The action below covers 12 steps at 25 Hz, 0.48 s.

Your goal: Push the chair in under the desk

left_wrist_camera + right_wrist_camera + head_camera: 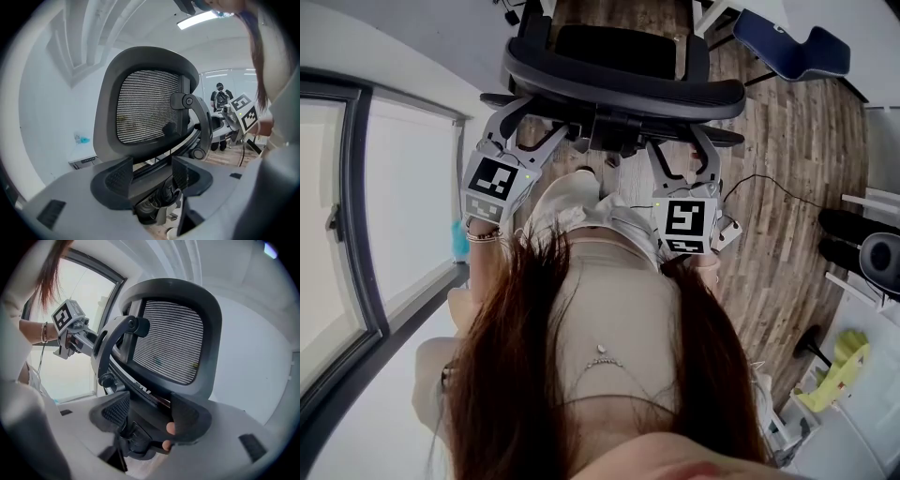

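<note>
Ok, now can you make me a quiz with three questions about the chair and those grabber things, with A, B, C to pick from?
1. What is right in front of the left gripper and the right gripper?
A the back of the chair
B a bed
C a ball
2. What colour is the chair?
A red
B black
C yellow
3. How do the right gripper's jaws stand?
A shut tight
B closed on a cup
C apart

Answers:
1 A, the mesh backrest fills both gripper views.
2 B, its frame and mesh look black in every view.
3 C, the right gripper view shows a wide gap between them.
</note>
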### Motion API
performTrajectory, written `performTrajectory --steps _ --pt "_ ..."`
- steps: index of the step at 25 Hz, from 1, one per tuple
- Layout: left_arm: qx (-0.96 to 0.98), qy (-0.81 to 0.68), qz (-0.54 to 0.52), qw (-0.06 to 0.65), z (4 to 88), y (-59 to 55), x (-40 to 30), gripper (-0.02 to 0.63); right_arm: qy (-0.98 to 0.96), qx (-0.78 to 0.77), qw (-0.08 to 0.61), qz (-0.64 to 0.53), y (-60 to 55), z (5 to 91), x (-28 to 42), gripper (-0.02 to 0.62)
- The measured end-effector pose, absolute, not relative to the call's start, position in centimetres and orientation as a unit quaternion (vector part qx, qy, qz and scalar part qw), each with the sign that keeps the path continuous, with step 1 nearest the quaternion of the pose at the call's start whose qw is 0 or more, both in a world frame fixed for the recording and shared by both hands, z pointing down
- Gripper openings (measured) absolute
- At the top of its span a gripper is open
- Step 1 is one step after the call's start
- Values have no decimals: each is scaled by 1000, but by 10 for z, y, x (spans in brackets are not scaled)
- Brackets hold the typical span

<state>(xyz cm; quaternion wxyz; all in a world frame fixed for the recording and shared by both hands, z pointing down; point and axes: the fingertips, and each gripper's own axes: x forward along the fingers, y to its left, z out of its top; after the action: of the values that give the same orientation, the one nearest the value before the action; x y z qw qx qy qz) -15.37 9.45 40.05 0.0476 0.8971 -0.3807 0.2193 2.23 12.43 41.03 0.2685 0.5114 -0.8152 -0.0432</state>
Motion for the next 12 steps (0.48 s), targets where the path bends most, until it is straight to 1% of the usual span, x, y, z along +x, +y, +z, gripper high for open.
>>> performTrajectory --steps 12 --pt "898 -377 222 44 402 84 -151 258 -815 512 268 -37 112 412 26 281"
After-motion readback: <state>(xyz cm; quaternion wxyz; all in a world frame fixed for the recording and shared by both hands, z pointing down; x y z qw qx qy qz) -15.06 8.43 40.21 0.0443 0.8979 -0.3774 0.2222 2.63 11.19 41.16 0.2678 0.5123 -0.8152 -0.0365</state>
